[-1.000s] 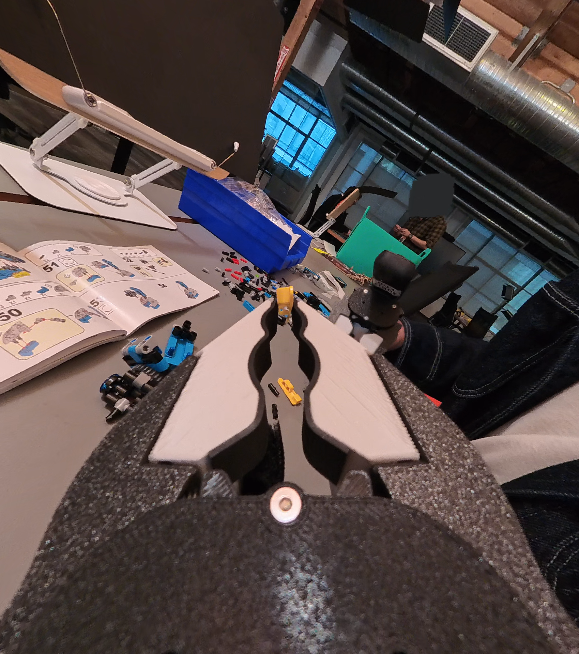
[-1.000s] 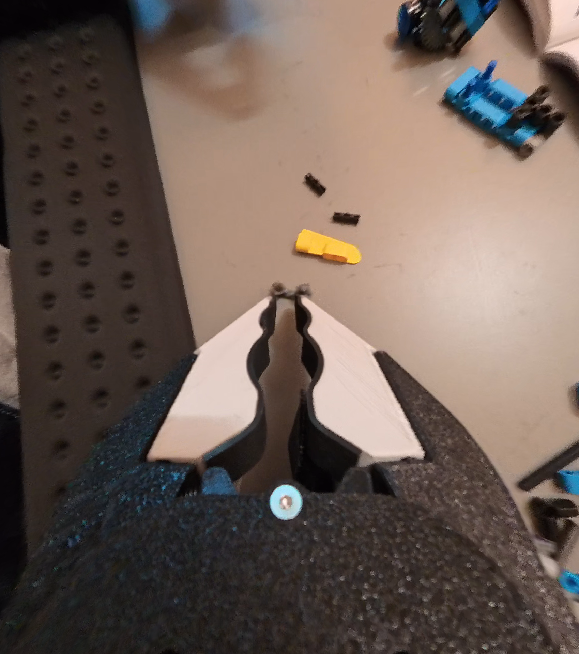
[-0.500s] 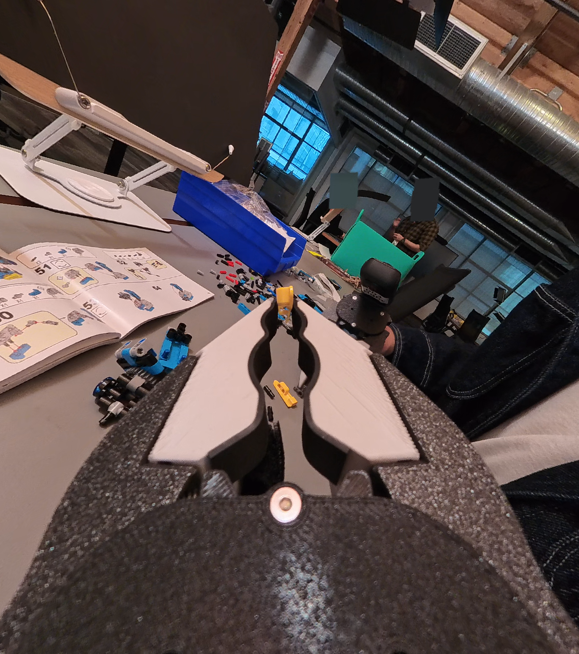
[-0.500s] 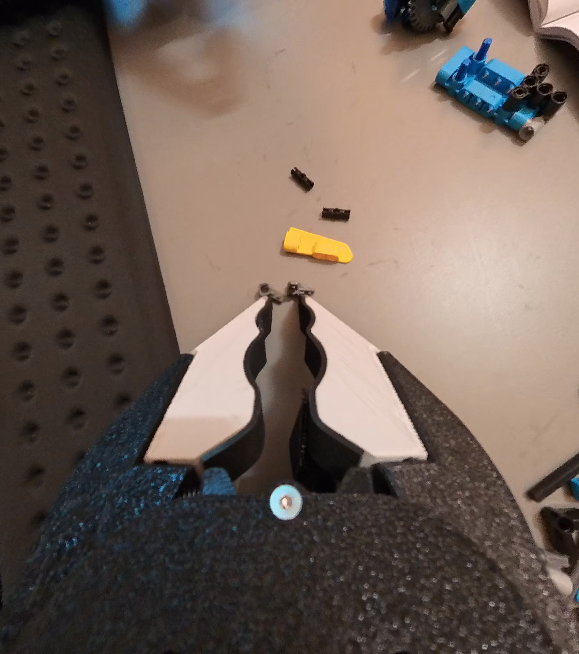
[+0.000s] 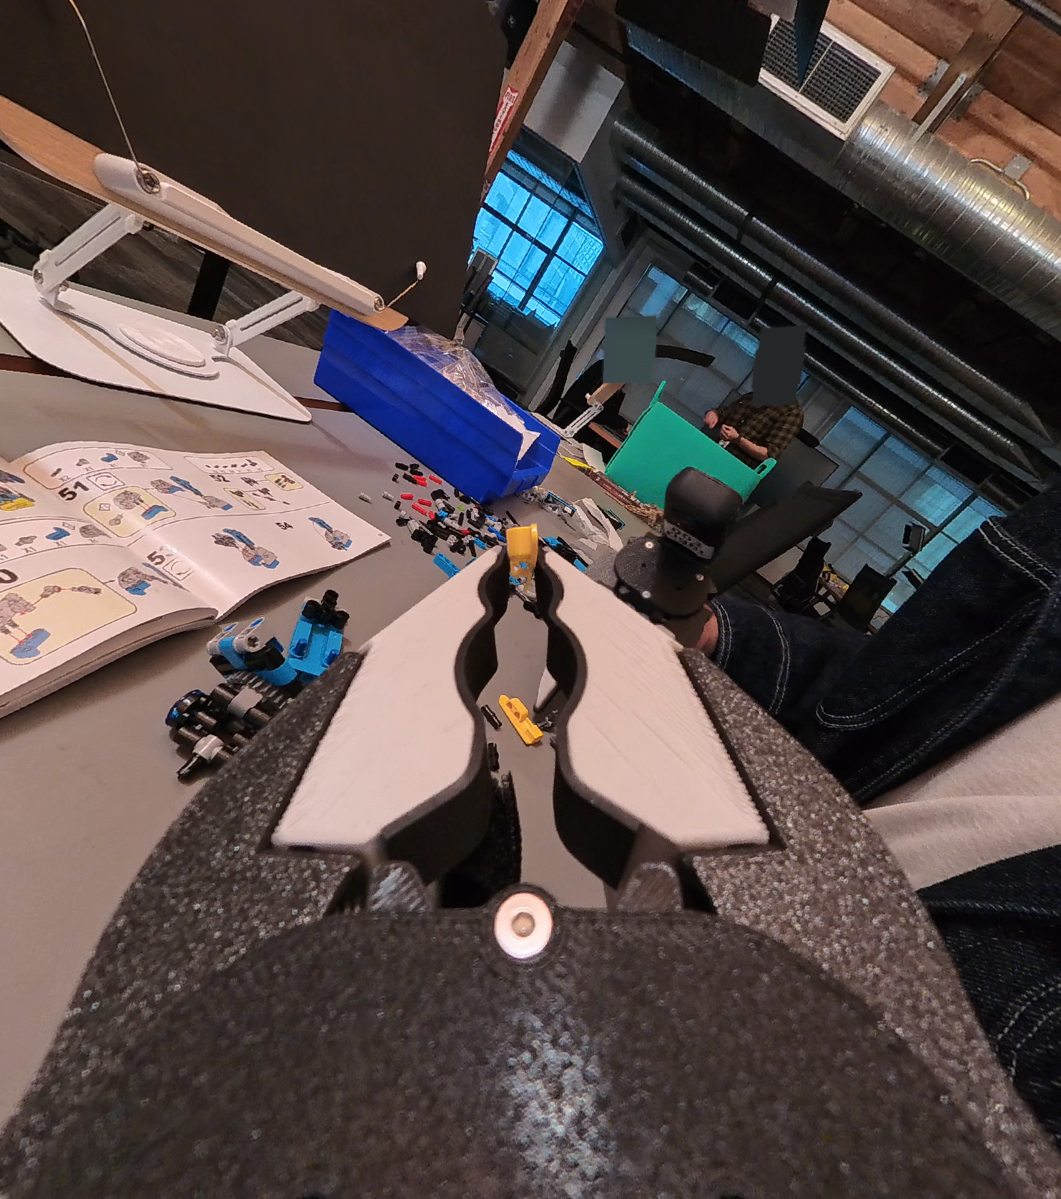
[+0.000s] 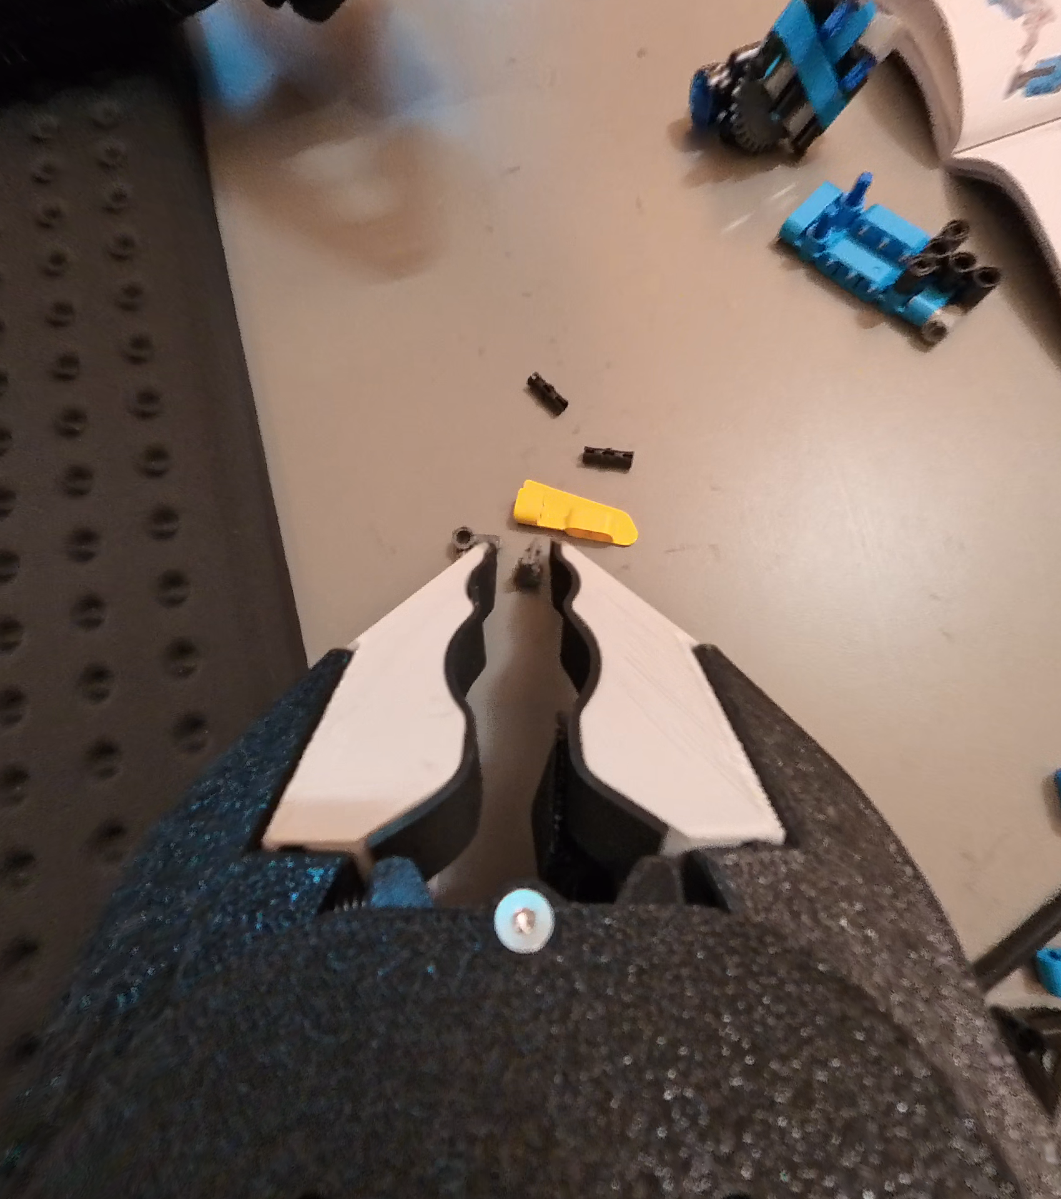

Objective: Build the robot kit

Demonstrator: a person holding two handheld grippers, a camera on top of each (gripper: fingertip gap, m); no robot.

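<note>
Left gripper: jaws clamped on a small yellow piece, held above the grey table; right gripper: jaws slightly apart, a tiny black pin between the tips, another yellow piece just beyond. Advice: centre the pin between the tips; close gently, lest it roll; blue sub-assembly and open instruction booklet lie well apart.
</note>
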